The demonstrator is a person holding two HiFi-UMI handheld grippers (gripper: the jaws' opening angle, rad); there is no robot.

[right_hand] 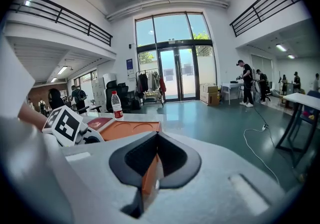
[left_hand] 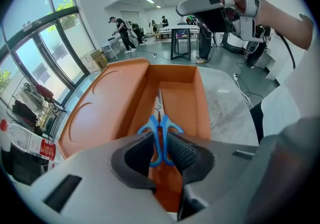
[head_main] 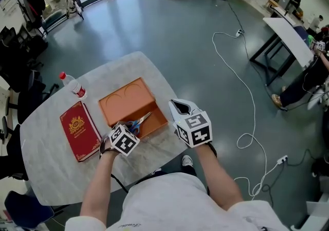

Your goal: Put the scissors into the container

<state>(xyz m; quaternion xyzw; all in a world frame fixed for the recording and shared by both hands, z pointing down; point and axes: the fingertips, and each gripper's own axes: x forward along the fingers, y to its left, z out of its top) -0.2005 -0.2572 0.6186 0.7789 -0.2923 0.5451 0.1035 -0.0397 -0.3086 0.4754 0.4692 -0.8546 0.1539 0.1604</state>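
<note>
The scissors (head_main: 140, 121) have blue handles and lie inside the tray half of an open orange container (head_main: 125, 100) on the table. In the left gripper view the scissors (left_hand: 159, 113) point away from me, blades towards the tray's far wall, and the container (left_hand: 201, 99) fills the middle. My left gripper (left_hand: 161, 151) is shut on the handle ends, just over the tray's near end. My right gripper (head_main: 180, 107) hovers beside the tray's right edge, apart from it. Its jaws are shut on nothing, and in the right gripper view this gripper (right_hand: 156, 164) shows only a sliver of orange through the seam.
A red book (head_main: 79, 130) lies left of the container, with a water bottle (head_main: 72, 86) behind it. The marble table (head_main: 51, 171) ends close behind the container. A white cable (head_main: 247, 88) runs over the floor on the right, near a black-legged table (head_main: 282, 37).
</note>
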